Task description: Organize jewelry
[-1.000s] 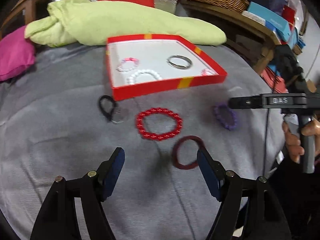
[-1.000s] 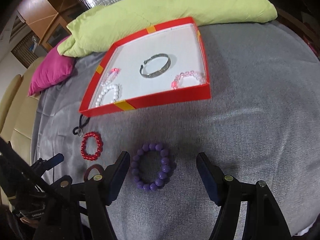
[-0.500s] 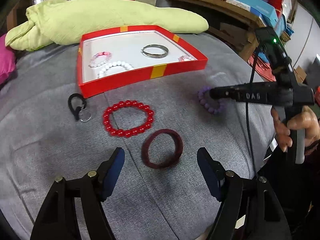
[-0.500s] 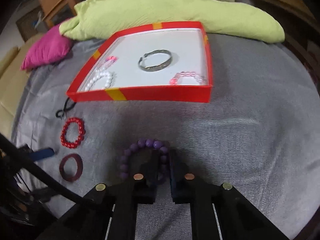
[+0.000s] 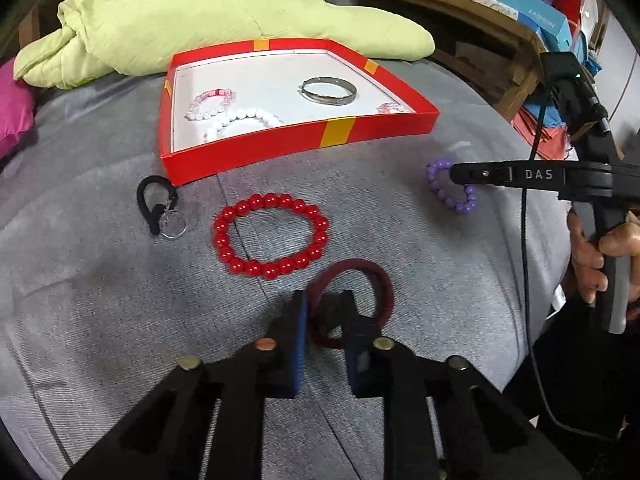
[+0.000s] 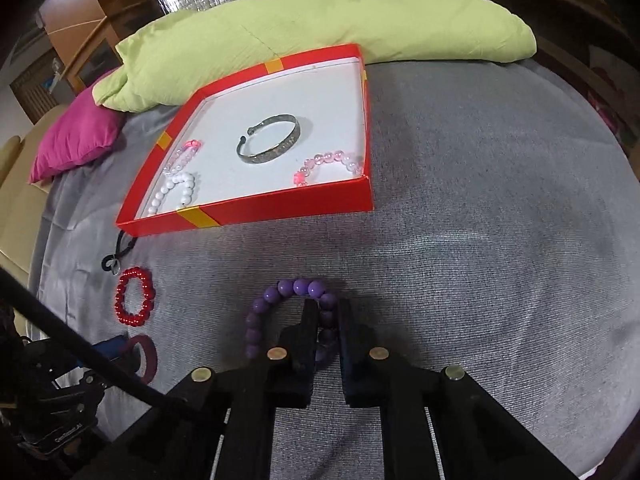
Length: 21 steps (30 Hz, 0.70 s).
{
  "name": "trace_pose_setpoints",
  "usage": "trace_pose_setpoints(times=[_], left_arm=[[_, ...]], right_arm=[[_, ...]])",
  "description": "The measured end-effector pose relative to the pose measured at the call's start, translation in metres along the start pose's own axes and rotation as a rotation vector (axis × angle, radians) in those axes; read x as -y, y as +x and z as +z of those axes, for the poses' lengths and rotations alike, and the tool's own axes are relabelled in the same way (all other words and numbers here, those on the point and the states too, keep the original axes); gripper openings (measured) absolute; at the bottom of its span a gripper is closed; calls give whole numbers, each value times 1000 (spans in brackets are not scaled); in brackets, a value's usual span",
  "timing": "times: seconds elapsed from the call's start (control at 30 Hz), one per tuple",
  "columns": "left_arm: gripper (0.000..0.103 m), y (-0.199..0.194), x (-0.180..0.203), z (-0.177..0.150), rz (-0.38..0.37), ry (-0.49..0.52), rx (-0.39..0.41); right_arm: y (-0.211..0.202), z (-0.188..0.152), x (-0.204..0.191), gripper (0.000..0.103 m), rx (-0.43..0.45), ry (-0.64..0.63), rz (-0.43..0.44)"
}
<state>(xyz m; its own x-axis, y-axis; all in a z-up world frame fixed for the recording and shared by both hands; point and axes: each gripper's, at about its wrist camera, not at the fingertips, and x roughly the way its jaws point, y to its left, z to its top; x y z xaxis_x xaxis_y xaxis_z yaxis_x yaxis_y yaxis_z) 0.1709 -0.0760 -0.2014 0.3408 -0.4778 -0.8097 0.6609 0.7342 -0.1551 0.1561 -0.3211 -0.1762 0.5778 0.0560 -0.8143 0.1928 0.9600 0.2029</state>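
Nearest: left gripper (image 5: 325,312) pinched on rim of dark red band (image 5: 362,276), flat on grey cloth (image 5: 120,320); wide open and empty half second back. Right gripper (image 6: 325,320) clamped on purple bead bracelet (image 6: 280,300), as before. Lift straight, slowly, avoid snagging cloth. Beyond: red bead bracelet (image 5: 270,236), black cord (image 5: 154,200). Farthest: red tray (image 5: 248,152), four bracelets inside.

I see bare grey cloth (image 6: 480,208) right of the red tray (image 6: 280,216); the red bead bracelet (image 5: 271,236) blocks the left approach.
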Motion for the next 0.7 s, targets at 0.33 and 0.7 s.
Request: trace_pose_setpoints(times=[0.33, 0.7], left_arm=[[5, -21, 5, 3, -8, 47, 91], [5, -56, -10, 14, 0, -23, 229]], right_arm=[[-28, 2, -5, 10, 136, 11, 87], [-52, 9, -6, 11, 259, 67, 170]])
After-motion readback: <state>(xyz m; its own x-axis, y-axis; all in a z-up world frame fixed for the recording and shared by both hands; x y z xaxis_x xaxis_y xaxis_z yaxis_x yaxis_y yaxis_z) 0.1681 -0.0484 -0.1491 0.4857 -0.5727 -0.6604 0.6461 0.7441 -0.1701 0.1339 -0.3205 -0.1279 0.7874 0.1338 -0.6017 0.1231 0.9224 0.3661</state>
